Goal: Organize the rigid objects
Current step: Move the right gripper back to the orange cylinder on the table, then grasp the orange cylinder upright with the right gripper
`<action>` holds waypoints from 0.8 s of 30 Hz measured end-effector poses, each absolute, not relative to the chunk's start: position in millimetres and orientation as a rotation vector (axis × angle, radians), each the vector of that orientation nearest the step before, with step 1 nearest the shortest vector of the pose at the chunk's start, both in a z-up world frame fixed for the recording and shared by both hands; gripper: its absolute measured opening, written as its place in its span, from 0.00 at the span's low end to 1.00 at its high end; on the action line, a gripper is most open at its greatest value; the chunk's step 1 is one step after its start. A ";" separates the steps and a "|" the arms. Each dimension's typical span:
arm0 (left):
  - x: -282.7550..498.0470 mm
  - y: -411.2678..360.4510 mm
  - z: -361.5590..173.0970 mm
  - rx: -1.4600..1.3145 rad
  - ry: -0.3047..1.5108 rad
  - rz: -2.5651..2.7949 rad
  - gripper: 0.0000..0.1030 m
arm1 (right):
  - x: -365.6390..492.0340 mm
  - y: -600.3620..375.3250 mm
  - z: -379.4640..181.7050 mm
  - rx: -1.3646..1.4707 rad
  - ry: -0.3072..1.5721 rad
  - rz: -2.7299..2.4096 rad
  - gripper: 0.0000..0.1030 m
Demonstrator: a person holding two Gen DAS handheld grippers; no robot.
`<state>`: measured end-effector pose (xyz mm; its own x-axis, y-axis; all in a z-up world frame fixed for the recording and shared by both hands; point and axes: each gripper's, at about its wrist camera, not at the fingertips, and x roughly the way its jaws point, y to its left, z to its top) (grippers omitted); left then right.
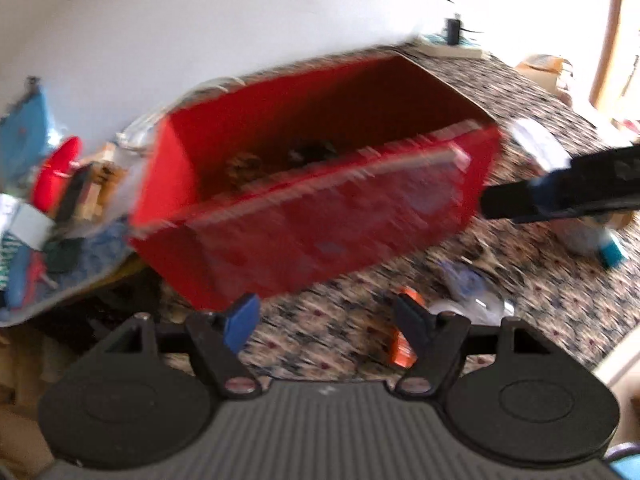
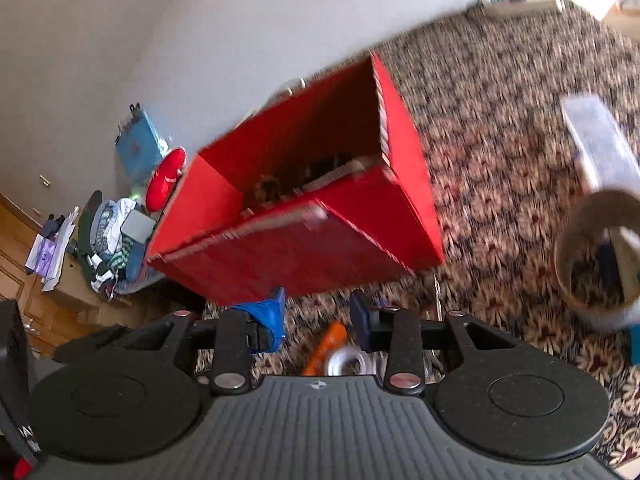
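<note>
An open red box (image 1: 320, 216) stands on the patterned carpet, with a few dark objects blurred inside; it also shows in the right wrist view (image 2: 304, 216). My left gripper (image 1: 326, 318) is open and empty just in front of the box. An orange object (image 1: 402, 344) lies on the carpet beside its right finger. My right gripper (image 2: 318, 318) is open and empty near the box's front; its arm enters the left wrist view (image 1: 560, 188) at the right. An orange object (image 2: 326, 346) and a tape roll (image 2: 346, 360) lie below it.
A pile of mixed items on a tray (image 1: 48, 208) sits left of the box, with a red oval thing (image 2: 165, 179) and a blue box (image 2: 138, 146). A round tub (image 2: 596, 256) and a clear container (image 2: 600, 144) lie at the right. A white wall is behind.
</note>
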<state>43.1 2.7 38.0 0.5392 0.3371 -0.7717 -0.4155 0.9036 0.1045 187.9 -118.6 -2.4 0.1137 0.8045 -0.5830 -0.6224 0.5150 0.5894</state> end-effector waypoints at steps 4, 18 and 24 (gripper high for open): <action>41.9 -7.9 16.0 -0.121 0.913 0.379 0.74 | 194.3 -121.1 -19.6 0.291 1.109 1.089 0.16; 53.3 -16.0 -24.4 -0.144 0.937 0.293 0.60 | 194.8 -79.1 -43.1 0.279 1.199 1.182 0.14; 57.4 -9.9 -31.8 -0.141 0.935 0.266 0.57 | 190.5 -59.3 -51.1 0.180 1.207 1.162 0.13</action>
